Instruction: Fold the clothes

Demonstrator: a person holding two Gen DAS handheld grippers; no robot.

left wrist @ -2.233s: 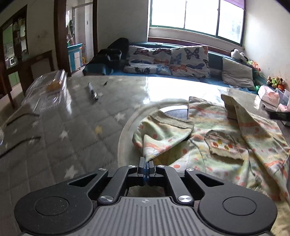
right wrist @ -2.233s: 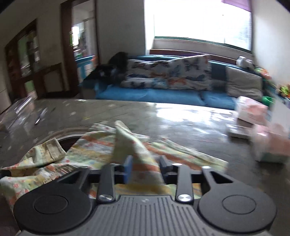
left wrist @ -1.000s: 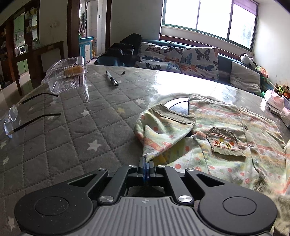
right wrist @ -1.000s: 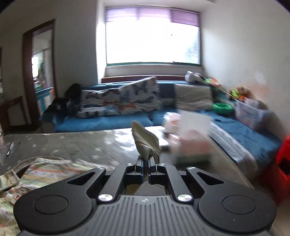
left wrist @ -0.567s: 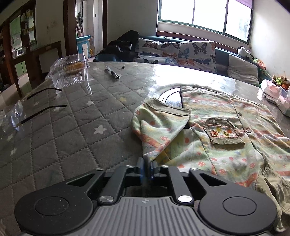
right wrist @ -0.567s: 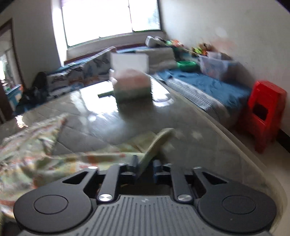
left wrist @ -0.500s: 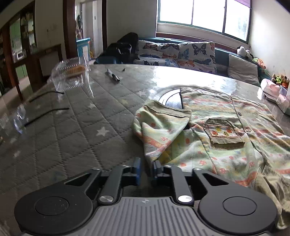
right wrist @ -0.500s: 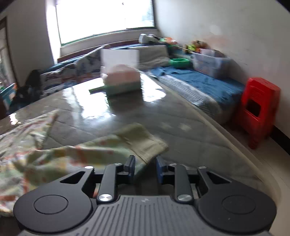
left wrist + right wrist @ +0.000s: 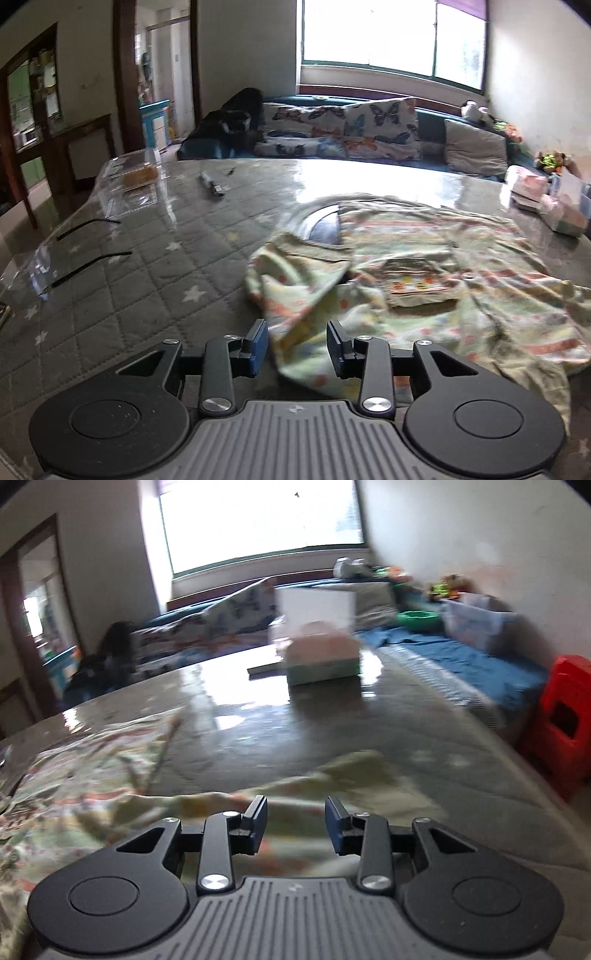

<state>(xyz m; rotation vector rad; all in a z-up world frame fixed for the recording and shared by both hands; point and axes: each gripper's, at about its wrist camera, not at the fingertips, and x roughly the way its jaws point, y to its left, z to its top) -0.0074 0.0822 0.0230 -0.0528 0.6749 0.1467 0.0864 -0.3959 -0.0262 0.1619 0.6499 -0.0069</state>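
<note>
Shirt (image 9: 424, 280) fabric, pale green with orange stripes and dots, lies spread across the right half of the quilted grey tabletop (image 9: 140, 288), its chest pocket (image 9: 419, 286) facing up. The near sleeve (image 9: 295, 284) is folded back on itself in a loose bunch, and its lower corner reaches down between the fingers of the left tongs (image 9: 297, 345). Those left tongs stand apart, blue pads on either side of the cloth corner without pinching it.

In the right wrist view the right tongs (image 9: 295, 825) are also spread wide, with nothing clamped between them. The far sleeve end (image 9: 347, 768) lies flat on the tabletop just beyond the fingers, and the rest of the shirt stretches away to the left, blurred by motion.

Farther off on the tabletop, in the left wrist view, sit a clear plastic clamshell box (image 9: 133, 177) with something orange inside, a marker pen (image 9: 212, 183), and a pair of glasses (image 9: 66, 254) near the left edge. At the right edge a pink and green tissue box (image 9: 321, 657) stands well apart from the shirt.

Behind the tabletop runs a blue sofa (image 9: 428, 125) with butterfly-print cushions (image 9: 343, 129) and a grey cushion (image 9: 474, 149) under a bright window (image 9: 391, 35). A red plastic stool (image 9: 565, 716) stands on the floor to the right.
</note>
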